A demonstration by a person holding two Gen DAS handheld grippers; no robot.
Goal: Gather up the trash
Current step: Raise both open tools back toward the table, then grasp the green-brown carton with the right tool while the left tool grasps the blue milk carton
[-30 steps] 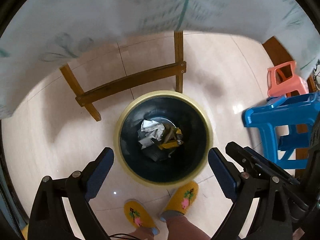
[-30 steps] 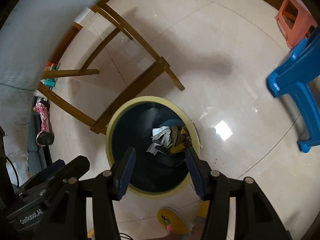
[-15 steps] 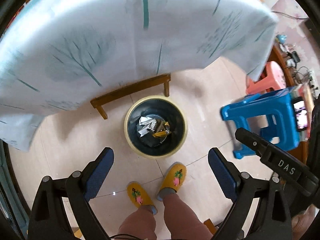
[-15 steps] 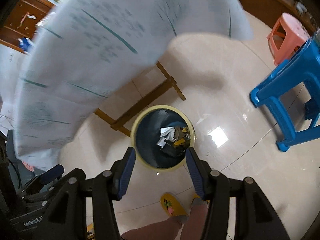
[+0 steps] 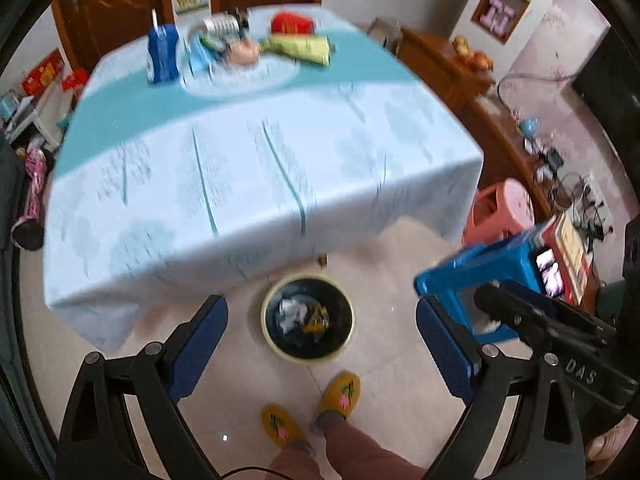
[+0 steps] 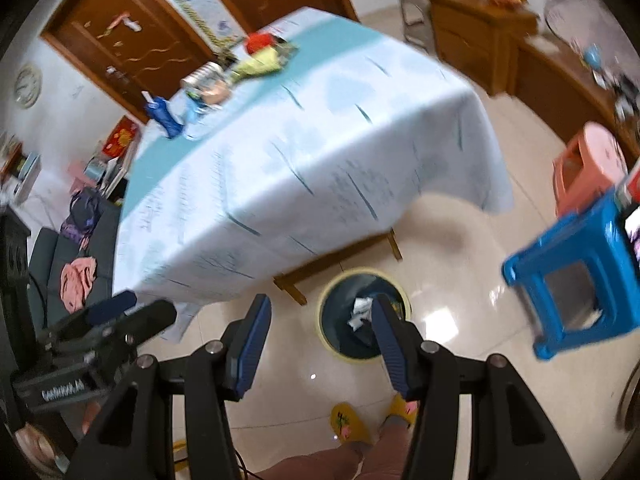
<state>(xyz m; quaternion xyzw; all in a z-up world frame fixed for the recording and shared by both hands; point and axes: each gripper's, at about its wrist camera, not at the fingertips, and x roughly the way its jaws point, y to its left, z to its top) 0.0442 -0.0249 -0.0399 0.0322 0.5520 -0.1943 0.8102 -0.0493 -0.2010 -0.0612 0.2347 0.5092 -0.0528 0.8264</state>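
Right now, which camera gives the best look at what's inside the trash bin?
The left wrist view: the trash bin sits unobstructed between the open jaws, crumpled paper and wrappers showing. In the right wrist view, one finger covers part of the bin's opening.

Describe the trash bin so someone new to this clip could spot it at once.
Start at the big table draped in a pale blue cloth. On the tiled floor below its near edge stands the trash bin, in front of the person's yellow slippers. It is round, dark inside with a cream rim, and holds crumpled paper, unlike the square blue stool beside it.
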